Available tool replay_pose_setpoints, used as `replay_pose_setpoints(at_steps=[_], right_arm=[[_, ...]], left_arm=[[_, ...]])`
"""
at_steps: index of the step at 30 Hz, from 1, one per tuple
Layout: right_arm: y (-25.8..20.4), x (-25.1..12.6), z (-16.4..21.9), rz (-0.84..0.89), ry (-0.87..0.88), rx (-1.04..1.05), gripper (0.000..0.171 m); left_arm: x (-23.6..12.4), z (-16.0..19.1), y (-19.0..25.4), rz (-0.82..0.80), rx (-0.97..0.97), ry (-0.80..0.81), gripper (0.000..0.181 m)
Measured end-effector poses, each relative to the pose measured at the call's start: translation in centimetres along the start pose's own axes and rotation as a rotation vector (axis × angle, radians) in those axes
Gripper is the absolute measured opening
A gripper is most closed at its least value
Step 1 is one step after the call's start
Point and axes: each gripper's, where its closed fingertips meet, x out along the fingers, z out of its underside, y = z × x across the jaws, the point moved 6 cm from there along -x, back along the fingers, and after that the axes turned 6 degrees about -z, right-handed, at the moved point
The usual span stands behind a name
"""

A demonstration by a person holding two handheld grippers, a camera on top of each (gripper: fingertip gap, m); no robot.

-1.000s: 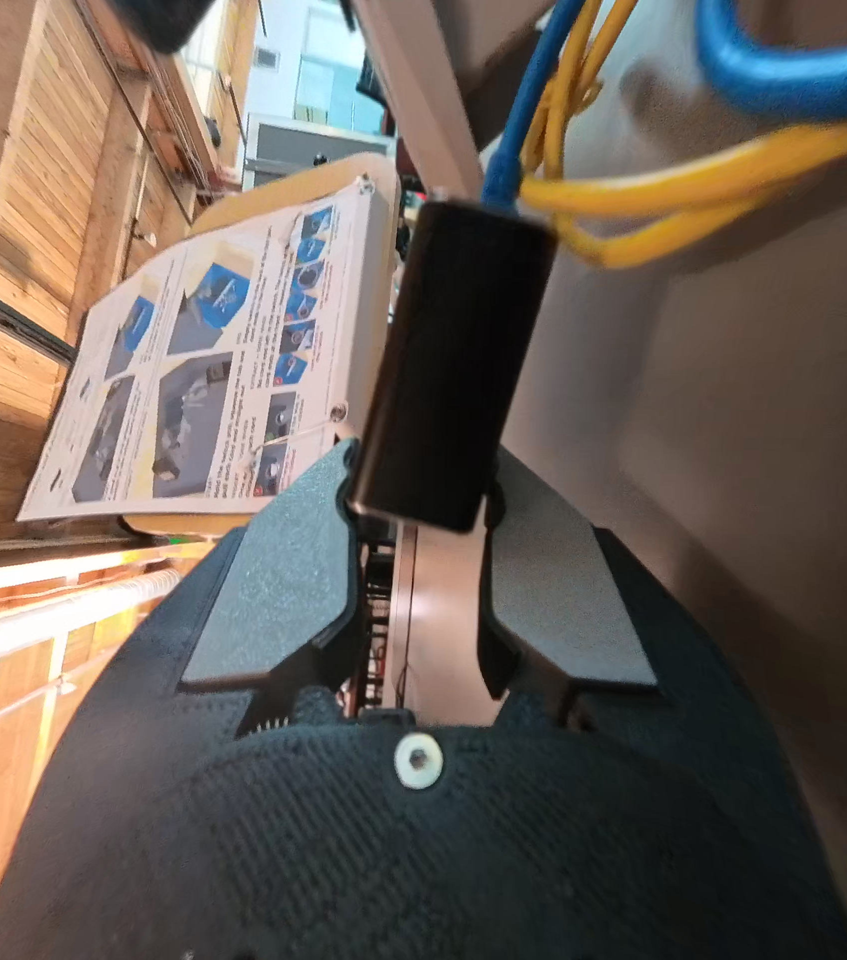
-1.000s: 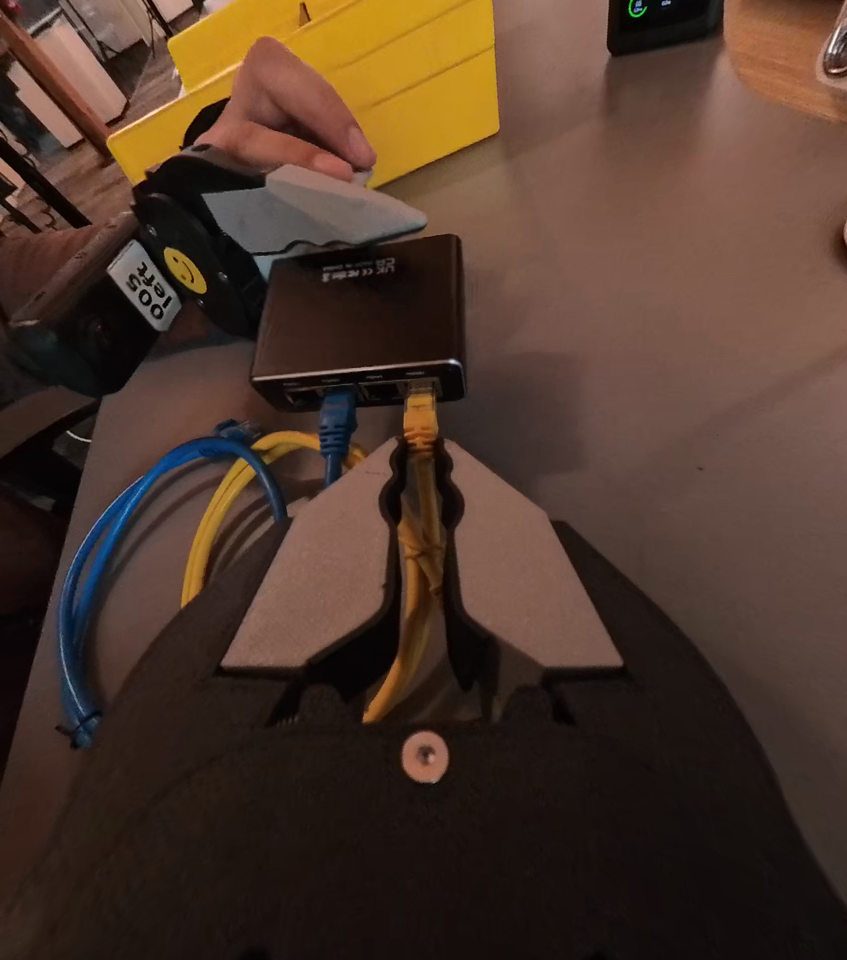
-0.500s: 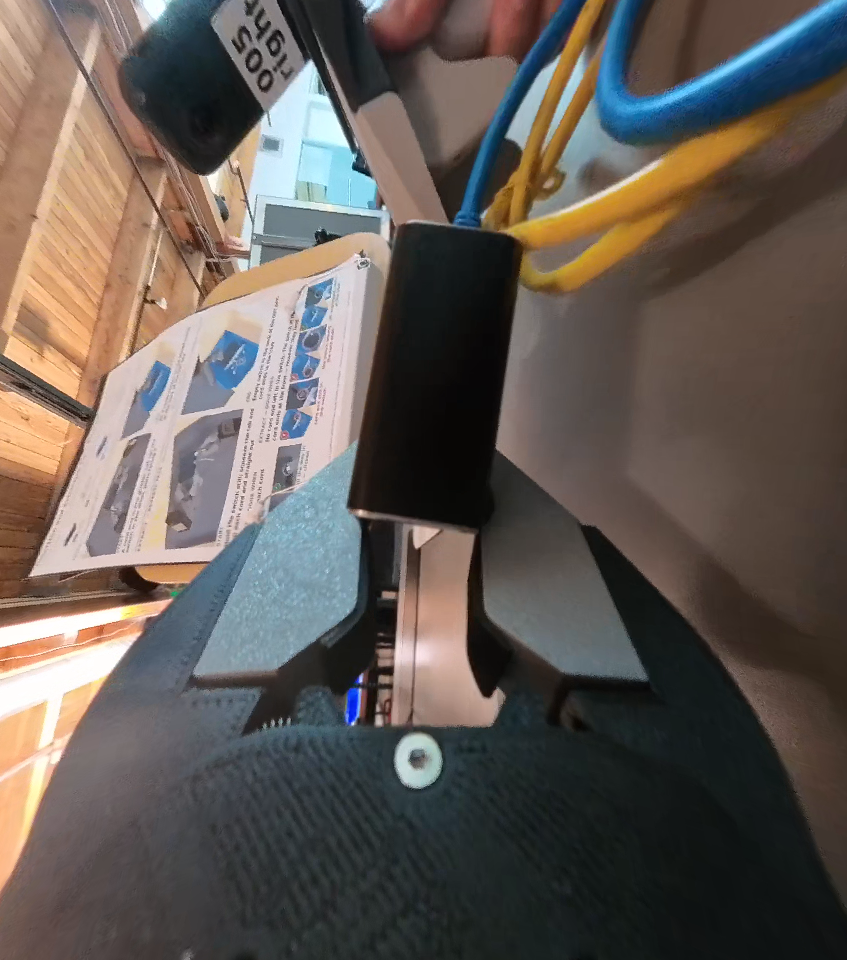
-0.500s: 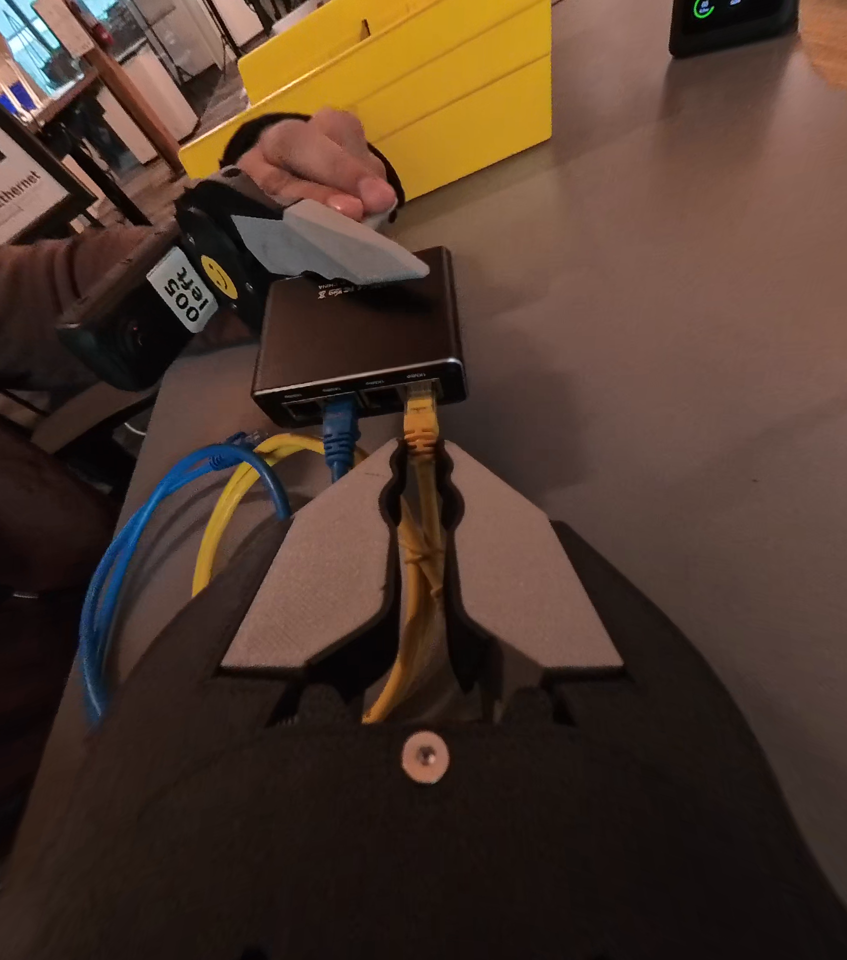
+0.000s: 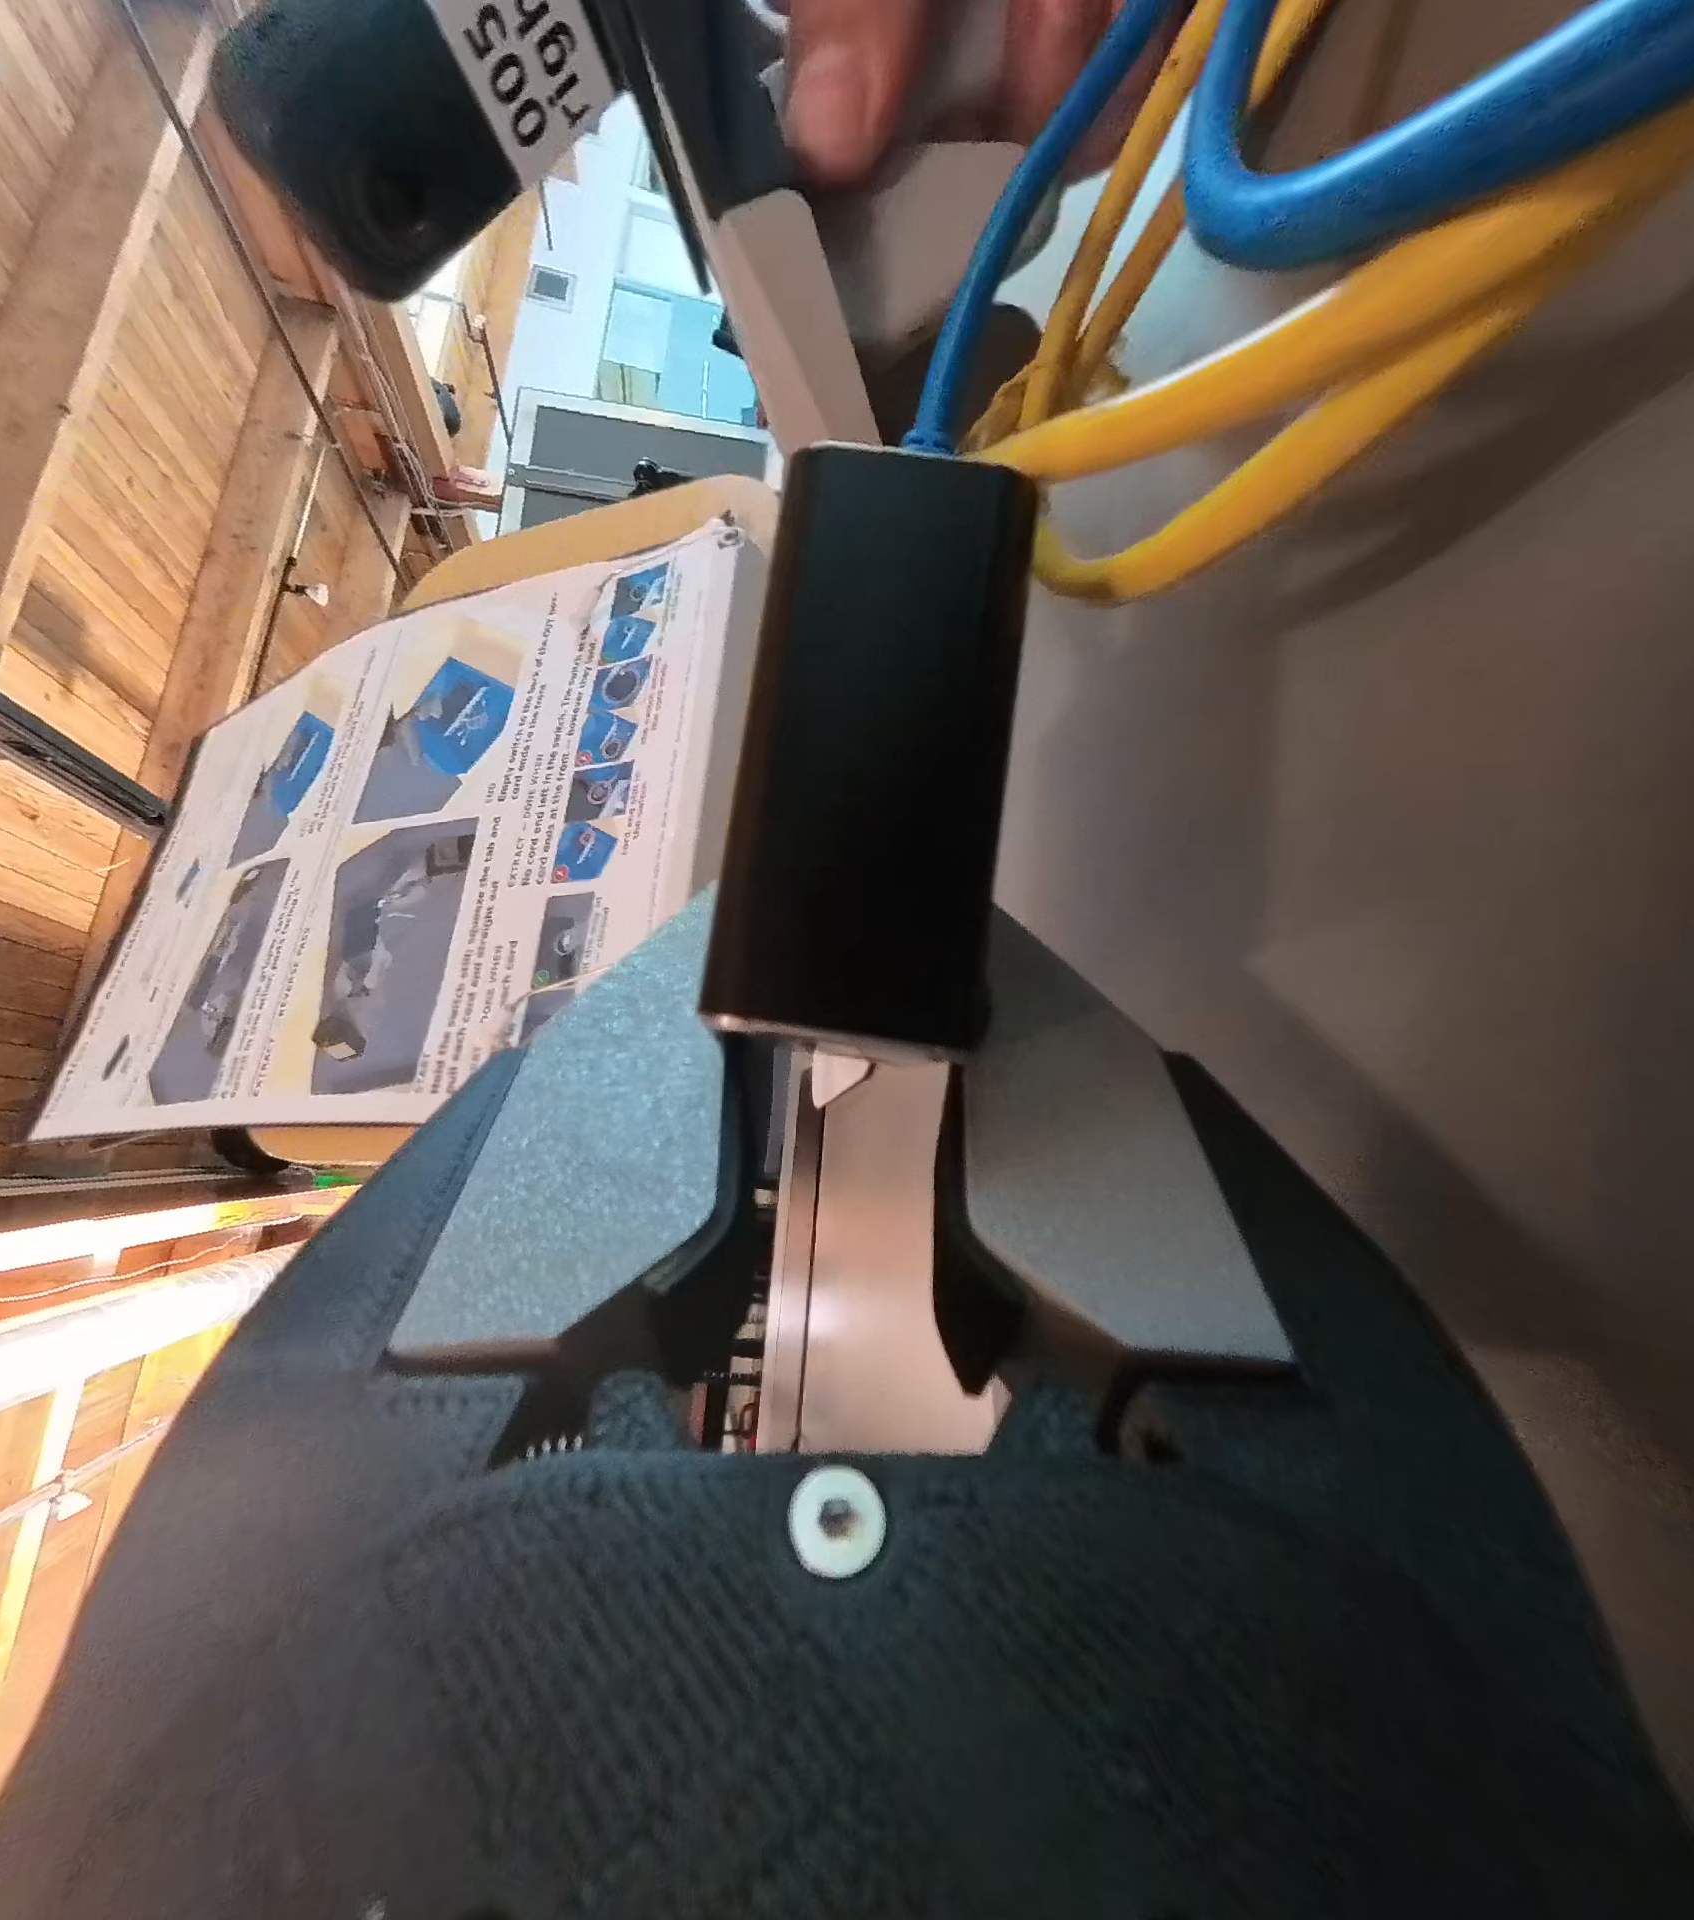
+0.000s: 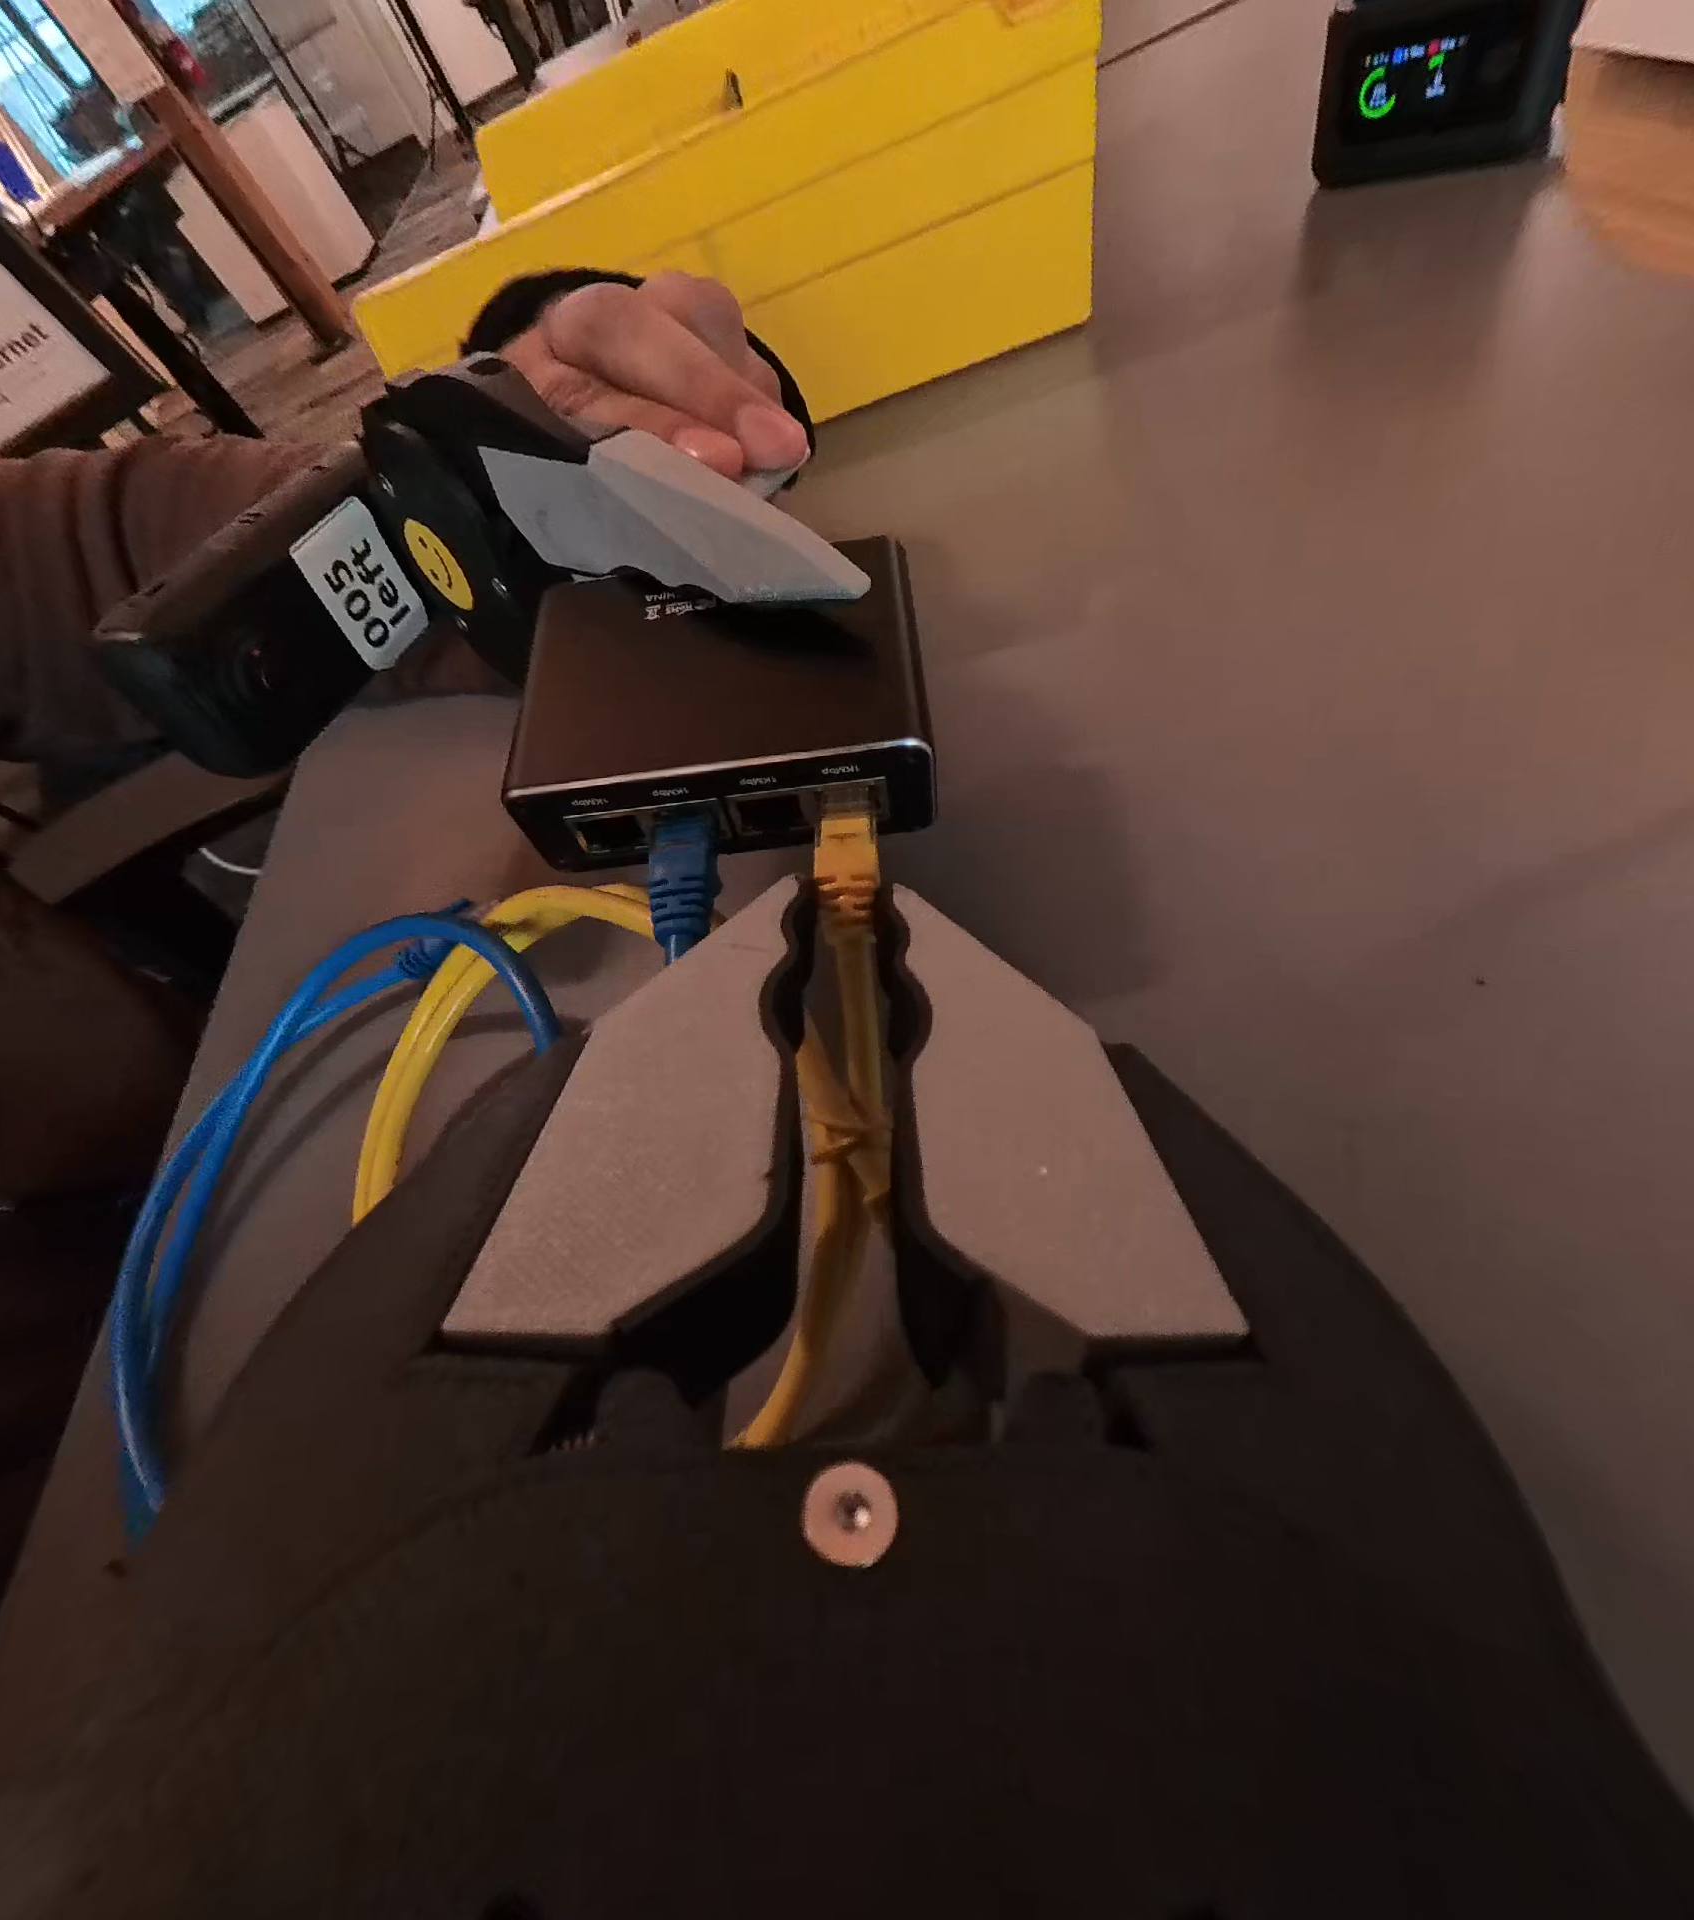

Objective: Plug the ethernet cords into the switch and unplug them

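Two cords plugged in: yellow cord (image 6: 845, 862) in the rightmost of four ports, blue cord (image 6: 682, 868) in the second from left. Right gripper (image 6: 843, 914) closed around the yellow one just behind its plug. One switch (image 6: 718, 707) near the table's (image 6: 1342, 831) left edge, left gripper (image 5: 848, 1039) clamped on its back end. One yellow box (image 6: 822, 197) beyond.

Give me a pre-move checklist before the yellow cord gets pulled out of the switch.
1. Left tongs clamp the switch: ok.
2. Yellow cord lies between the right tongs: ok.
3. Right tongs shut on that cord: ok.
4. Plug's release tab squeezed: cannot tell.
5. Blue cord clear of the right tongs: ok.
6. Table free behind the pull path: cannot tell.
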Motion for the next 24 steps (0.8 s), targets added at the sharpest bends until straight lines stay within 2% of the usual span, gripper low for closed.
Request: replay_pose_setpoints(at_steps=[9, 14, 19, 24], right_arm=[[-1.3, -0.6, -0.6, -0.074, 0.075, -0.062, 0.007], [-1.8, -0.6, 0.0, -0.134, 0.031, -0.076, 0.006], [-1.6, -0.5, -0.4, -0.133, 0.074, -0.059, 0.007], [0.3, -1.5, -2.7, -0.052, 0.265, 0.035, 0.009]], left_arm=[[-0.6, -1.1, -0.7, -0.006, -0.076, 0.048, 0.032], [-1.0, -2.1, -0.3, 0.034, -0.055, 0.083, 0.031], [-0.9, -1.9, -0.7, 0.030, -0.078, 0.059, 0.031], [0.6, 0.2, -1.4, 0.093, -0.329, -0.023, 0.033]])
